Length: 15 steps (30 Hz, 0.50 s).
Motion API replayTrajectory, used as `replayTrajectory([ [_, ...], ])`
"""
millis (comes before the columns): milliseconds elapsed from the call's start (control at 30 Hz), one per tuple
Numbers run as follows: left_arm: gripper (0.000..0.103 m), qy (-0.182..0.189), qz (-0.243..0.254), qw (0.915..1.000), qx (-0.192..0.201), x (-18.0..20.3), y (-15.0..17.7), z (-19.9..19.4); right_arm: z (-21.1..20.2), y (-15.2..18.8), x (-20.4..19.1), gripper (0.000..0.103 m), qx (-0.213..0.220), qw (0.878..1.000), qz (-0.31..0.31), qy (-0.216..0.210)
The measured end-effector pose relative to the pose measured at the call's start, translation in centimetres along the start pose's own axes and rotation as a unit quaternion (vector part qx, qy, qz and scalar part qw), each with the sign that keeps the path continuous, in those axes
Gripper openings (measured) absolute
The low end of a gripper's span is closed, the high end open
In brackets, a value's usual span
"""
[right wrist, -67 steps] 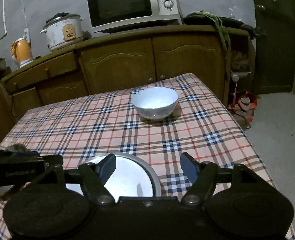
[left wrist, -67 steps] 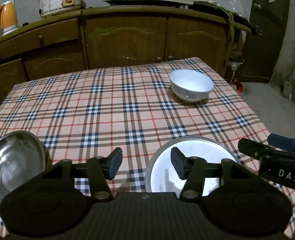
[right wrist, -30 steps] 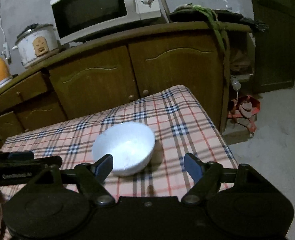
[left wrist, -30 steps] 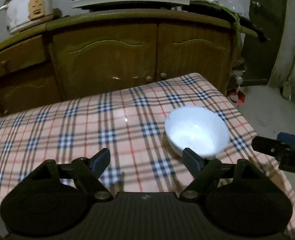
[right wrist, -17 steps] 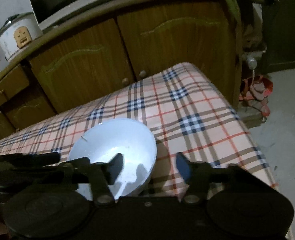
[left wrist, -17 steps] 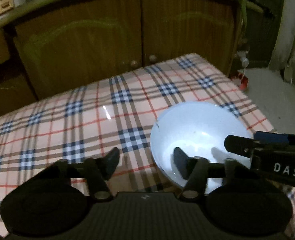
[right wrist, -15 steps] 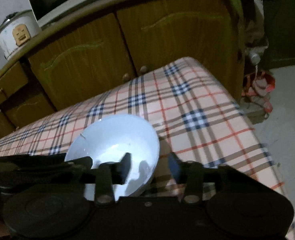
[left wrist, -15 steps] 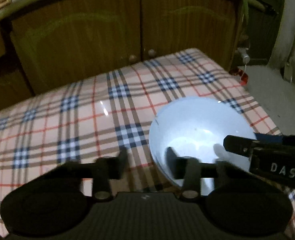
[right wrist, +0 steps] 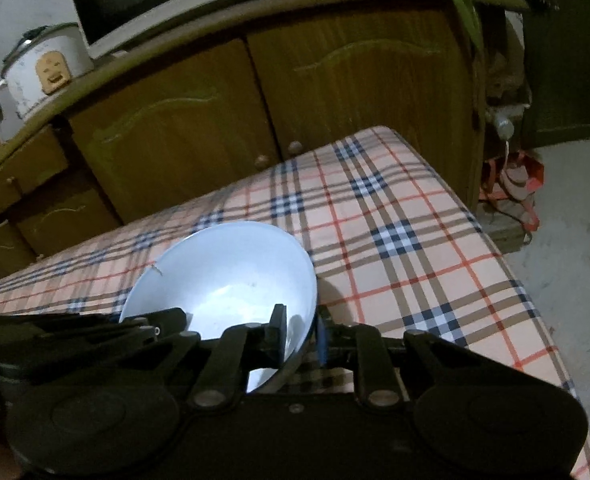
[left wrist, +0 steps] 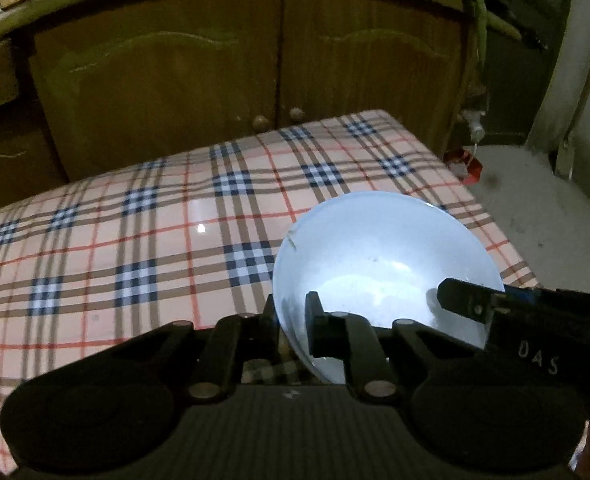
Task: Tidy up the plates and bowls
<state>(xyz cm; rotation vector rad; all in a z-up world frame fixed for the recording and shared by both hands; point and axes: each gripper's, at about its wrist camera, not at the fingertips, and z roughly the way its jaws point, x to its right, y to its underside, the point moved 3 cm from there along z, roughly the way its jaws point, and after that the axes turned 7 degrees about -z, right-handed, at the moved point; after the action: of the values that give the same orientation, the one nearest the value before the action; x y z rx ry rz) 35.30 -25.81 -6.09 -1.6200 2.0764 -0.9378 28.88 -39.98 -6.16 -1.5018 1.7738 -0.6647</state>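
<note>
Pinching the white bowl (left wrist: 379, 256) from both sides: left tool (left wrist: 291, 332) clamps its near-left rim, right tool (right wrist: 301, 336) clamps its near-right rim, one finger inside and one outside each. Bowl sits near the right edge of the plaid tabletop (left wrist: 135, 248), before wooden cabinets (left wrist: 223, 72).

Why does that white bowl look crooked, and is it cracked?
The white bowl sits tilted because the left gripper and right gripper each pinch its rim. A small dark nick marks the rim; whether chip or dirt is unclear.
</note>
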Motion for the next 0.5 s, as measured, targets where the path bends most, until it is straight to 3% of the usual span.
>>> replayTrajectory([
  [500, 0.015, -0.014, 0.009, 0.9974, 0.070, 1.6, 2.0, -13.3, -13.4, -0.2, -4.2, 0.021, 0.062, 0.998, -0.026, -0.007],
])
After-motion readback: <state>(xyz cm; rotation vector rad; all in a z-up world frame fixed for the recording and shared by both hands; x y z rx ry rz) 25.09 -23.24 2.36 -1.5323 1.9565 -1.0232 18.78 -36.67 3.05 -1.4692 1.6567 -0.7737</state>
